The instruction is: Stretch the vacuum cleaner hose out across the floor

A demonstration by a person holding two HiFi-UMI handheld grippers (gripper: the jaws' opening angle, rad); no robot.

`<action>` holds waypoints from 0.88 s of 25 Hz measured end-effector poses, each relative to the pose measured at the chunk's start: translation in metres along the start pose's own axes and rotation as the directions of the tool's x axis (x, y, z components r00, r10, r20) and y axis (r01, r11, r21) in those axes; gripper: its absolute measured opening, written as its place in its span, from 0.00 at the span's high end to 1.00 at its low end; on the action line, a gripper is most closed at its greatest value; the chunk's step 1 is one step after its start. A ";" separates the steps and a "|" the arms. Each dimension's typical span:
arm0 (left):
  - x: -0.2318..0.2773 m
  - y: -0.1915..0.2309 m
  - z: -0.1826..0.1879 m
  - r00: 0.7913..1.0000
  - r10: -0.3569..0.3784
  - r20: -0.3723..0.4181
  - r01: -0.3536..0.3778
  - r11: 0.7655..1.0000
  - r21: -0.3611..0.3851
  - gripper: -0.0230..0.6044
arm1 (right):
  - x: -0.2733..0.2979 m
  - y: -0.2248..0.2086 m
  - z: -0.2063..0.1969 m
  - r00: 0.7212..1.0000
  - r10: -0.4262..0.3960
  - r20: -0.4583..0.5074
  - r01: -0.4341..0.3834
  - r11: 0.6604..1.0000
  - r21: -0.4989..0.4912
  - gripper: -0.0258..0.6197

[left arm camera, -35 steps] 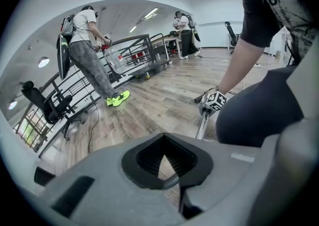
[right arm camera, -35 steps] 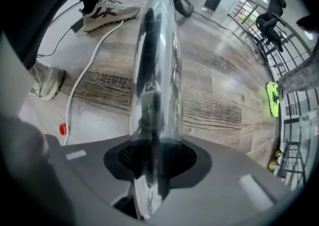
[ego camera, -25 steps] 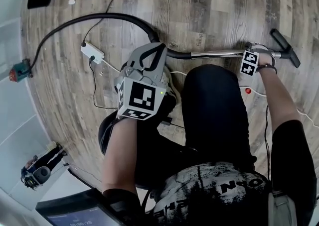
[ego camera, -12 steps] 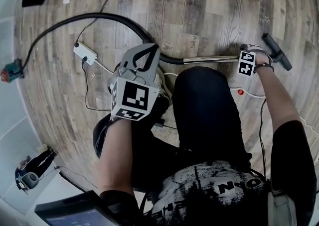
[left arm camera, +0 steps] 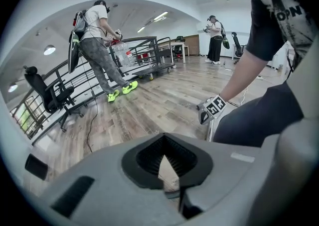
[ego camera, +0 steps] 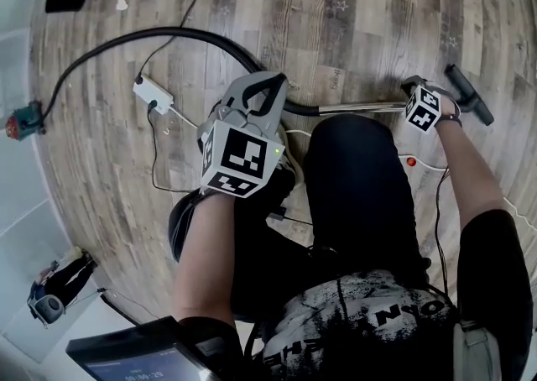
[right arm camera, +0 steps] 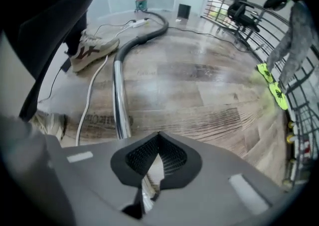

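Observation:
The black vacuum hose (ego camera: 193,33) arcs over the wood floor from a small red and teal machine (ego camera: 23,119) to a chrome tube (ego camera: 361,106), which ends in a black nozzle (ego camera: 468,96). My left gripper (ego camera: 270,79) hovers over the hose's bend, shut with nothing in it; floor shows behind its jaws (left arm camera: 164,138). My right gripper (ego camera: 413,86) points steeply down above the tube's far end. Its jaws (right arm camera: 159,134) have just been closing and are shut on nothing. The tube (right arm camera: 119,100) lies on the floor beneath them, running on into the hose (right arm camera: 144,36).
A white power strip (ego camera: 153,92) with thin cables lies left of the hose's bend. A white cable with a red light (ego camera: 411,161) runs by my leg and shoe (right arm camera: 92,48). Other people (left arm camera: 97,46), an office chair (left arm camera: 50,100) and railings stand further off.
The right gripper has lifted off the chrome tube and rolled, its marker cube now tilted. The left gripper has stayed over the hose's bend.

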State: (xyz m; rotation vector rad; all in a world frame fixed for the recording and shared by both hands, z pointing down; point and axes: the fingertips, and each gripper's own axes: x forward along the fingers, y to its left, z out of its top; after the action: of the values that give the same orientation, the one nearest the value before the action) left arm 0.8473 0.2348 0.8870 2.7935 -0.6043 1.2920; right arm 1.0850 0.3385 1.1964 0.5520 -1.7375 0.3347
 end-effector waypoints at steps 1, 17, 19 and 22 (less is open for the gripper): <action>-0.001 0.000 0.005 1.000 -0.001 0.010 0.001 1.000 0.002 0.96 | -0.003 -0.001 0.007 0.999 -0.011 0.030 0.010 0.999 0.038 0.95; -0.078 0.087 0.097 0.965 -0.075 0.251 0.104 0.989 -0.108 0.96 | -0.252 -0.077 0.253 0.802 -0.217 0.556 -0.012 0.925 0.379 0.95; -0.117 0.096 0.127 0.963 -0.068 0.261 0.101 0.989 -0.113 0.96 | -0.319 -0.083 0.277 0.770 -0.233 0.593 -0.028 0.917 0.397 0.95; -0.178 0.104 0.168 0.959 -0.052 0.278 0.089 0.989 -0.122 0.96 | -0.418 -0.085 0.304 0.701 -0.242 0.671 -0.088 0.904 0.419 0.95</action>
State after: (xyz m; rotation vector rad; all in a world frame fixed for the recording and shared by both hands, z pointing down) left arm 0.8305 0.1718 0.6290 2.8724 -0.5672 0.8246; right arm 0.9467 0.1911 0.7131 1.1996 -2.4021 0.4833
